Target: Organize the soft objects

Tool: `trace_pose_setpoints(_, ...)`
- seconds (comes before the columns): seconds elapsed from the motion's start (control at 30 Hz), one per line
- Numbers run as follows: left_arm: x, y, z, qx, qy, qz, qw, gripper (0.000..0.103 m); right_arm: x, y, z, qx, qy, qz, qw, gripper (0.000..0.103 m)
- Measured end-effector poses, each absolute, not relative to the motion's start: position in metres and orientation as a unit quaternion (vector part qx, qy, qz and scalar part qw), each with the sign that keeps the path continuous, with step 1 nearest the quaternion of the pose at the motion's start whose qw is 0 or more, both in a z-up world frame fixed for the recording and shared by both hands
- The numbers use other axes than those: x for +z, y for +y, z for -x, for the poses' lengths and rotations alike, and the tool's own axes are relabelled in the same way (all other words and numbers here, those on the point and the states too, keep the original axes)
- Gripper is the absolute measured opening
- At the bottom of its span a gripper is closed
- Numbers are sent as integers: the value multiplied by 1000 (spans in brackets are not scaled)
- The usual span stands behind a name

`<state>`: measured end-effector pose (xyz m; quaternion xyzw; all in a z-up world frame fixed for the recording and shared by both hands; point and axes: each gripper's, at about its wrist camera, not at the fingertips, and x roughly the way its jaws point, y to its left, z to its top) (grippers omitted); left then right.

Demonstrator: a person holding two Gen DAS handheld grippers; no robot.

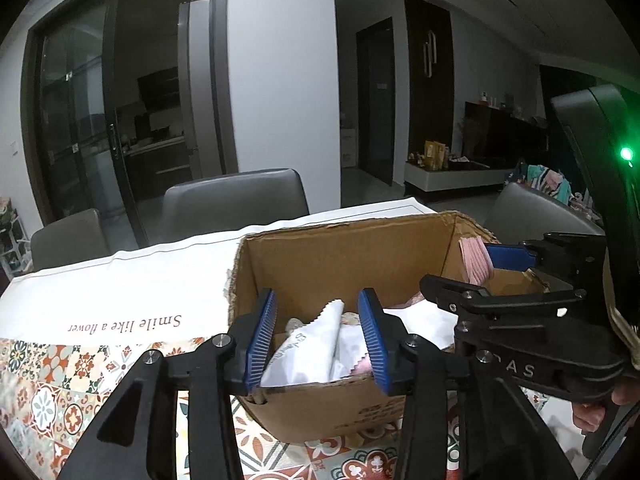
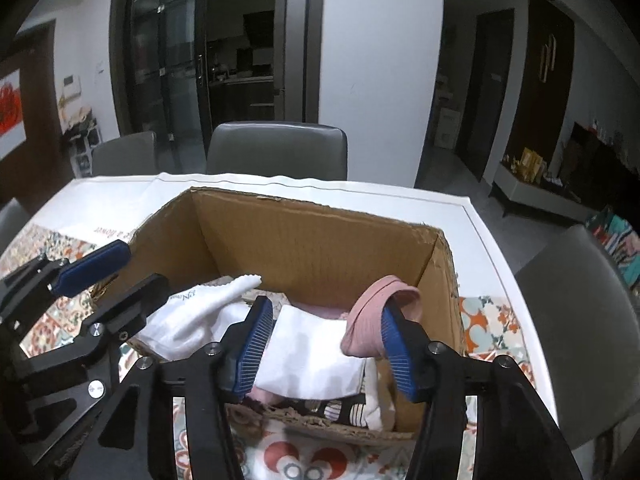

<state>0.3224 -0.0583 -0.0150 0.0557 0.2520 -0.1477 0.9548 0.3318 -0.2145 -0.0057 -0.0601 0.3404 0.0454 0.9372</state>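
- An open cardboard box with ragged, torn top edges stands on a table under a patterned cloth, near the table's right edge; grey chairs stand close along the far side and at the right.
- The left gripper hangs over the box's near-left corner, jaws apart, a white cloth standing between the blue pads with no pad seen pressing it.
- The right gripper sits over the near-right part of the box, jaws apart; a ribbed pink cloth drapes against its right pad.
- Inside the box lie soft, crumpled pieces: white cloths with zigzag edges, pink fabric, a striped item at the near wall.
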Motion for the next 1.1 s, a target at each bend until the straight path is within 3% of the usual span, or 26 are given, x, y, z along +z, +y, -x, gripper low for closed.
trace_pose_setpoints(0.33, -10, -44, -321, -106, 239, -64, 963, 57, 0, -204, -335, 48, 346, 78, 934, 56)
trace_pose_setpoints(1.1, -1, -15, -333, -57, 269, -33, 961, 69, 29, -164, -351, 34, 417, 212, 883, 56)
